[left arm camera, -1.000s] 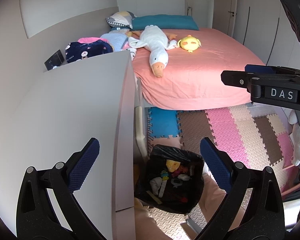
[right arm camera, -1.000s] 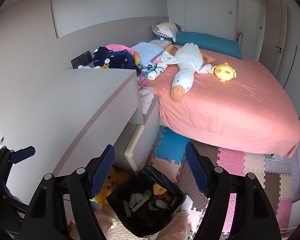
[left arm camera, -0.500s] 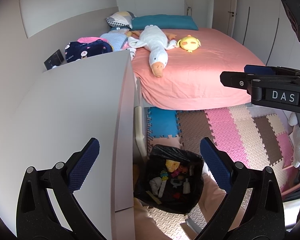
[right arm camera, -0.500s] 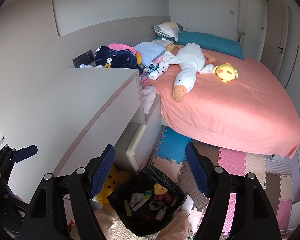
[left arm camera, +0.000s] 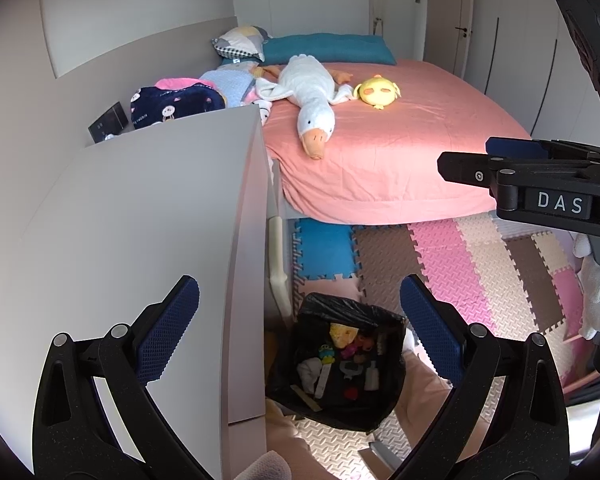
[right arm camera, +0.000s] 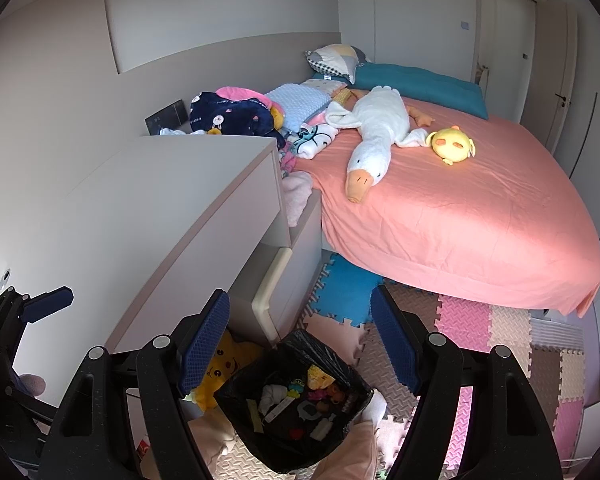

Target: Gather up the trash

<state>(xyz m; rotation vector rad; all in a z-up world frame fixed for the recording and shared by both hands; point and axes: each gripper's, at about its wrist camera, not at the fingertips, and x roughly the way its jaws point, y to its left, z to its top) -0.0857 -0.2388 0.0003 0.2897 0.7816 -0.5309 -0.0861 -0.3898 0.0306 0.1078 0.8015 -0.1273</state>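
A bin lined with a black bag (left arm camera: 332, 306) (right arm camera: 334, 360) stands on the foam floor mat beside a white cabinet. Several bits of trash lie in it, among them a small white bottle (left arm camera: 372, 374) (right arm camera: 322, 428), a yellow wrapper (left arm camera: 342, 334) and a white crumpled piece (right arm camera: 272, 394). My left gripper (left arm camera: 300, 328) hangs open above the bin and the cabinet edge, with nothing between its fingers. My right gripper (right arm camera: 300, 340) is also open and empty, high over the bin. Each gripper shows at the edge of the other's view: the right one (left arm camera: 508, 156), the left one (right arm camera: 40, 300).
The white cabinet (left arm camera: 140, 220) fills the left. A pink bed (right arm camera: 460, 208) carries a goose plush (right arm camera: 374, 132) and a yellow chick plush (right arm camera: 454, 144). A yellow plush (right arm camera: 224, 364) sits beside the bin. A person's pink-trousered legs (left arm camera: 420, 396) flank the bin.
A small white bottle has dropped into the bin and come to rest among the trash. Both grippers have stayed where they were, open.
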